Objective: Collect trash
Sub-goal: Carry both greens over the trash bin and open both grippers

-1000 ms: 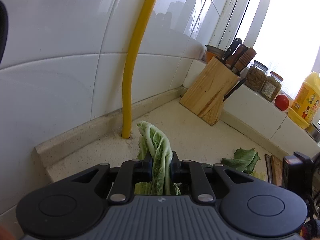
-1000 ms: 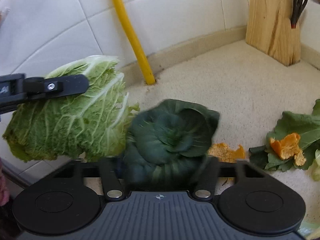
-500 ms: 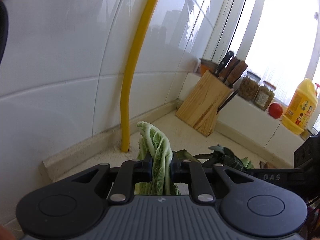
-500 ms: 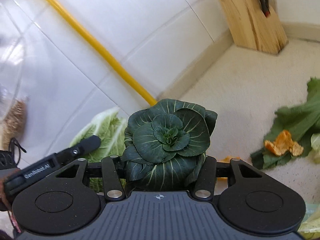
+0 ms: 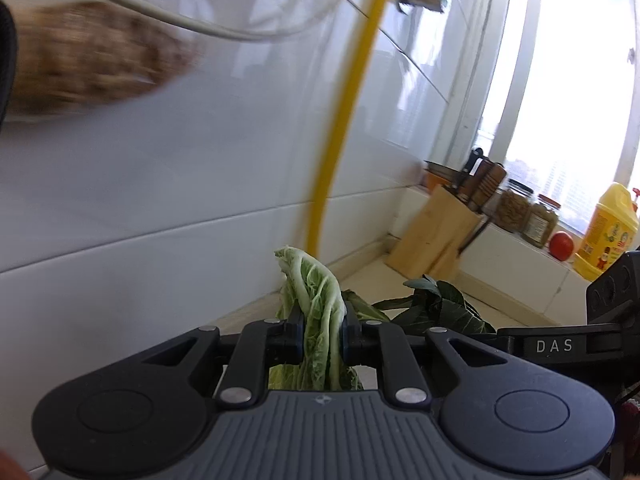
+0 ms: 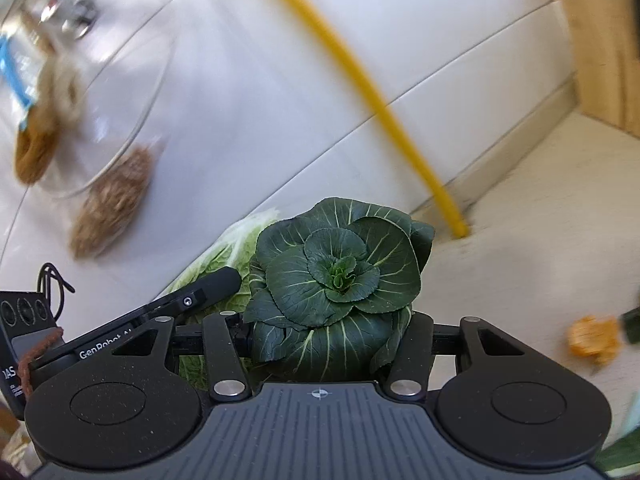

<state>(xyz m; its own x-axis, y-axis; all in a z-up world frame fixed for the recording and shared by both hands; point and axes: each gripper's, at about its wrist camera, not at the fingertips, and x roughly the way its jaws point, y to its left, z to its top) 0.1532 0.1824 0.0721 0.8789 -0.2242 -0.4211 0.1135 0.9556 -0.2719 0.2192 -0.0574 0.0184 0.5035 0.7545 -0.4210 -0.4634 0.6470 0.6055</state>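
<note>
Both tools have lifted off the table: the left tool (image 5: 322, 336) clenched on a pale cabbage leaf (image 5: 316, 308), the right tool (image 6: 326, 334) beside it gripping a dark green rosette (image 6: 340, 276), so both scraps look bound for disposal.
</note>
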